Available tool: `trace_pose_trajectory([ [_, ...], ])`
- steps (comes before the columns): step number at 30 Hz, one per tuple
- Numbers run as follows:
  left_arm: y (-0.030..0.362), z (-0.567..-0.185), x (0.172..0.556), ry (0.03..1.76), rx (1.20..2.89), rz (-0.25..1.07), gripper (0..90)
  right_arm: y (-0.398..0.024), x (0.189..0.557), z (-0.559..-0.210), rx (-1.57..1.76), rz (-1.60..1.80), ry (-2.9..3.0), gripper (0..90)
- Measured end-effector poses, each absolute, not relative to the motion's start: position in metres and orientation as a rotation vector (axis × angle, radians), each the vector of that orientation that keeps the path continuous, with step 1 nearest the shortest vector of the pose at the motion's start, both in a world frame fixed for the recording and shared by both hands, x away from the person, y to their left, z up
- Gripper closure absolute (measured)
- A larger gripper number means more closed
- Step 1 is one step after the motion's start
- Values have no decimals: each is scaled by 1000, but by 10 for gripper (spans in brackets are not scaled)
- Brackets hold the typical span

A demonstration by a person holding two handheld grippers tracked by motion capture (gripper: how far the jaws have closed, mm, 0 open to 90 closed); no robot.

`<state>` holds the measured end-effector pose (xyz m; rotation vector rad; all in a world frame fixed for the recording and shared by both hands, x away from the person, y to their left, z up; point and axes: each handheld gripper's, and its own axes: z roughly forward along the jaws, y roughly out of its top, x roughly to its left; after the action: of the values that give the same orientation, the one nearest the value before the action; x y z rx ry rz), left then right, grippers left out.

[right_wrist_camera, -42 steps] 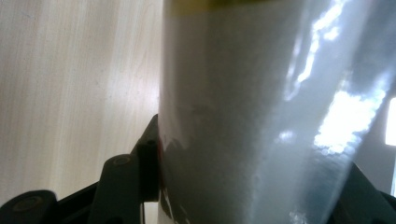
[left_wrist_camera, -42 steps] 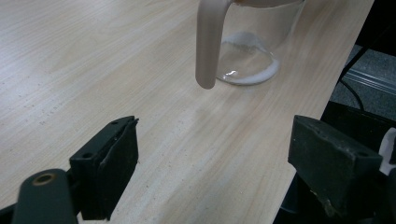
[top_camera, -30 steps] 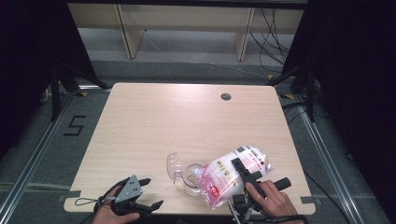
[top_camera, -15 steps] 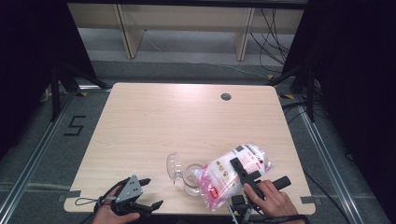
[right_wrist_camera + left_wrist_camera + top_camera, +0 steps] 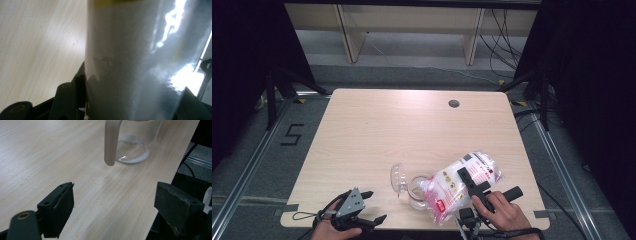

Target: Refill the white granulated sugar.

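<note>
**Soft bag of white powder tipped over a glass jug**

Bag (image 5: 464, 182) clamped in the right gripper (image 5: 472, 181), jaws about half closed on its plastic sides, near the front right edge of the worktop (image 5: 412, 130). Held tilted, lower end over the mouth of the clear jug (image 5: 417, 189), lid (image 5: 398, 177) hinged open beside it. A thin layer of white powder already at the jug's bottom (image 5: 132, 157).

Probably soft and shifting: loose contents, glossy film (image 5: 130, 62), likely slippery and prone to sag or slide if squeezed lightly. Best held across the middle, as now, firmly but without bursting the film.

Jug rigid, breakable, light enough to tip; handle (image 5: 111, 142) the obvious hold.

Left gripper (image 5: 362, 212) wide open, empty, resting at the front left edge.
</note>
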<state>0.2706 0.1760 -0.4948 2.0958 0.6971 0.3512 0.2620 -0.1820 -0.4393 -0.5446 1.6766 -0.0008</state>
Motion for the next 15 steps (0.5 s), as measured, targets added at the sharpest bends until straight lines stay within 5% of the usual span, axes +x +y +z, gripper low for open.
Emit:
trace_pose_trajectory([
  [15, 176, -496, 271, 715, 2068, 335, 158, -184, 265, -436, -593, -99, 1672, 511],
])
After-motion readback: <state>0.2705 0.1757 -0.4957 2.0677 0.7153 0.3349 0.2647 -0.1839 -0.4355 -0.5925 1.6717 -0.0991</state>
